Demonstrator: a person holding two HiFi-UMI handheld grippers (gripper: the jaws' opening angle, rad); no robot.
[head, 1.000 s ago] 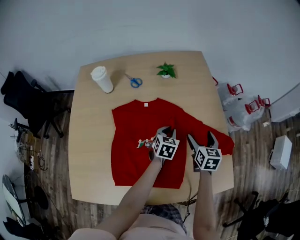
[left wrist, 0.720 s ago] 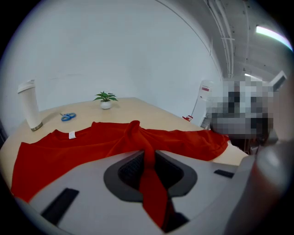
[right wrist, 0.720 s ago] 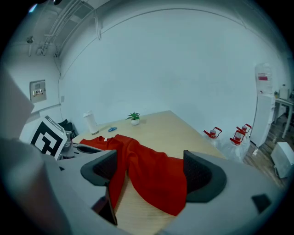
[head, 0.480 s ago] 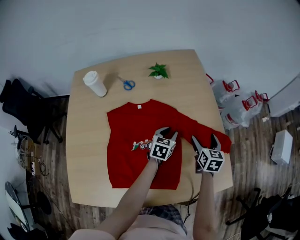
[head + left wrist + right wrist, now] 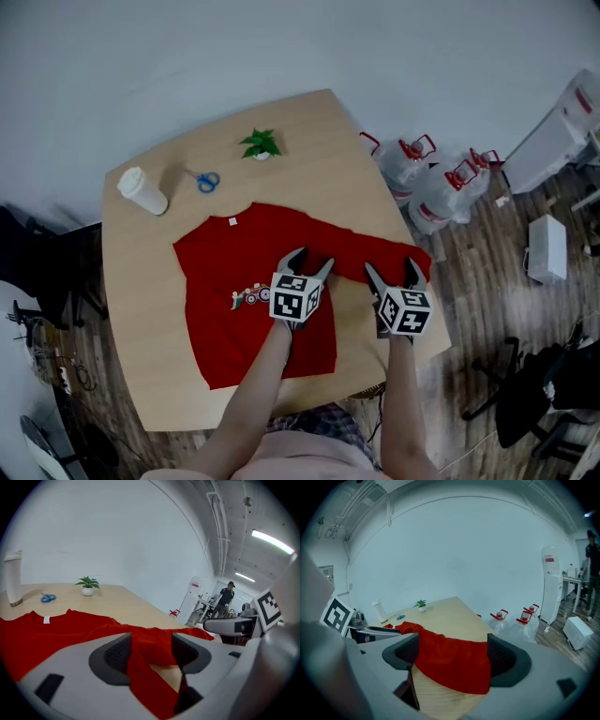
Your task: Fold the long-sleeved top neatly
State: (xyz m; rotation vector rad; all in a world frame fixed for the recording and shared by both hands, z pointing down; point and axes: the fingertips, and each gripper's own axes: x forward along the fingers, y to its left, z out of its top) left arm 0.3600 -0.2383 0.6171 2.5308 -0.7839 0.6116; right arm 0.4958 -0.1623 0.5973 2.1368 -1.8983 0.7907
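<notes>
The red long-sleeved top (image 5: 246, 272) lies flat on the wooden table (image 5: 309, 131), its collar toward the far side and its right sleeve (image 5: 375, 251) stretched out to the table's right edge. Both forearms come in from the near edge of the table, side by side, and each gripper points away from the person and slants down to the cloth. The left gripper (image 5: 312, 259) is over the body of the top, near the place where the sleeve begins; its jaws have just been opening and now stand apart, with red cloth lying loose between them, not pinched. The right gripper (image 5: 389, 266) is over the end of the sleeve, its jaws wide apart, with the cuff lying between them but not pressed
</notes>
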